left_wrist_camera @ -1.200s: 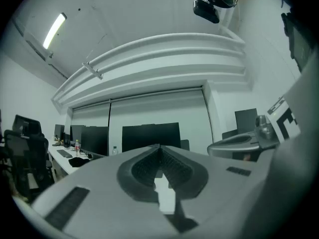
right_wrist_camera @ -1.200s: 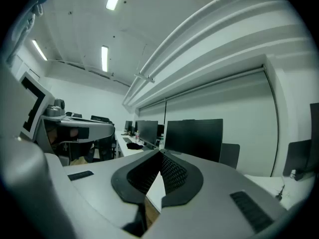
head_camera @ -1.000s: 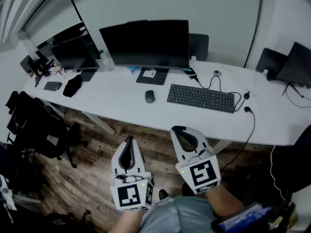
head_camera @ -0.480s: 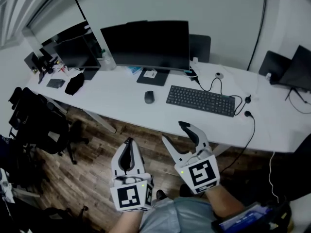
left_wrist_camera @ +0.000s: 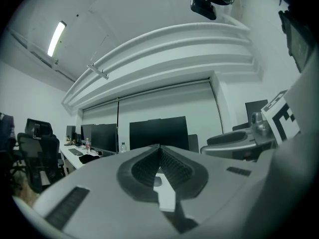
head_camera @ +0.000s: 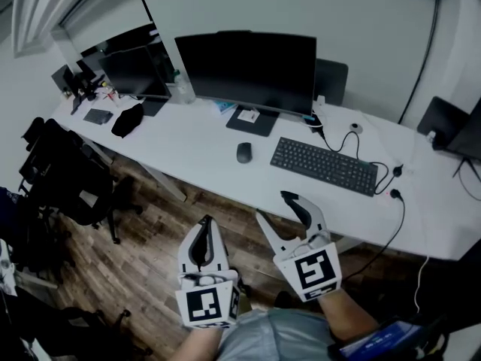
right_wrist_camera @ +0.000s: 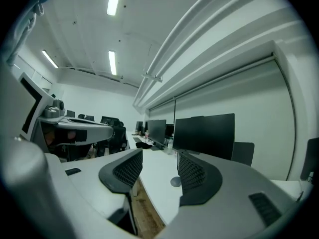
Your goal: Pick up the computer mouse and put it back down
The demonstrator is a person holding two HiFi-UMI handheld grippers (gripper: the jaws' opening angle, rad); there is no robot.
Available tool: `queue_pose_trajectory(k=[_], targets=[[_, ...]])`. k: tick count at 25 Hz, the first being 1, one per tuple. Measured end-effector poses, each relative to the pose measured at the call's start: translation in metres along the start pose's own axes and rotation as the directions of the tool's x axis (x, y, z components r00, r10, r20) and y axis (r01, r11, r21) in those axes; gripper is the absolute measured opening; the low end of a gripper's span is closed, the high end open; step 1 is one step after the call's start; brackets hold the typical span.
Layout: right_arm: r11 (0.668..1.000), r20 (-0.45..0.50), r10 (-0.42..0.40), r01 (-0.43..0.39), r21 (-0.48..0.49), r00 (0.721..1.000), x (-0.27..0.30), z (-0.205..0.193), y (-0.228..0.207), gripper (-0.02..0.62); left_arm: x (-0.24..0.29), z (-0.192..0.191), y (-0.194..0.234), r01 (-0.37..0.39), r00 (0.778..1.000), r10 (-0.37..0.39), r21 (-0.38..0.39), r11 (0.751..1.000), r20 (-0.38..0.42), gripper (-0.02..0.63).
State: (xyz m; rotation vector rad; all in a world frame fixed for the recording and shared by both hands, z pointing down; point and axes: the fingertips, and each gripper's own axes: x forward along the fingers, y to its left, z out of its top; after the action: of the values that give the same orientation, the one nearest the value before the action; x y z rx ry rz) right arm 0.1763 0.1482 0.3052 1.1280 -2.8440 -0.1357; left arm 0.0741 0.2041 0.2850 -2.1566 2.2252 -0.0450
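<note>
Right claw (head_camera: 272,205) parted and empty, computer mouse (head_camera: 243,153) well ahead on desk (head_camera: 195,143), left claw (head_camera: 204,222) closed

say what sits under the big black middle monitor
A flat black stand base carrying a small white card; the black monitor hides the stand's neck and the white desk behind.

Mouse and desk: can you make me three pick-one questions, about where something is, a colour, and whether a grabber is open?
1. Where is the mouse?
A) on the desk, left of the keyboard
B) on the floor
C) on a chair

2. What colour is the desk?
A) red
B) white
C) green

3. The right gripper is:
A) shut on the mouse
B) shut, empty
C) open, empty

Answers: 1 A, the head view shows it lying beside the keyboard; 2 B, its top shows white; 3 C, its jaws stand apart with nothing between.
</note>
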Motion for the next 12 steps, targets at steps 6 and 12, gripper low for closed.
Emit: queue_pose_trajectory(k=[6, 12], targets=[[1.0, -0.014, -0.014, 0.014, -0.016, 1.0, 0.034, -0.007, 0.004, 0.232, 0.02, -0.013, 0.029, -0.002, 1.0, 0.002, -0.024, 1.0, -0.002, 0.008], [0.998, -0.062, -0.058, 0.057, -0.01, 0.996, 0.098, -0.021, 0.001, 0.238, 0.073, -0.03, 0.072, 0.042, 0.999, -0.042, -0.048, 0.998, -0.011, 0.008]])
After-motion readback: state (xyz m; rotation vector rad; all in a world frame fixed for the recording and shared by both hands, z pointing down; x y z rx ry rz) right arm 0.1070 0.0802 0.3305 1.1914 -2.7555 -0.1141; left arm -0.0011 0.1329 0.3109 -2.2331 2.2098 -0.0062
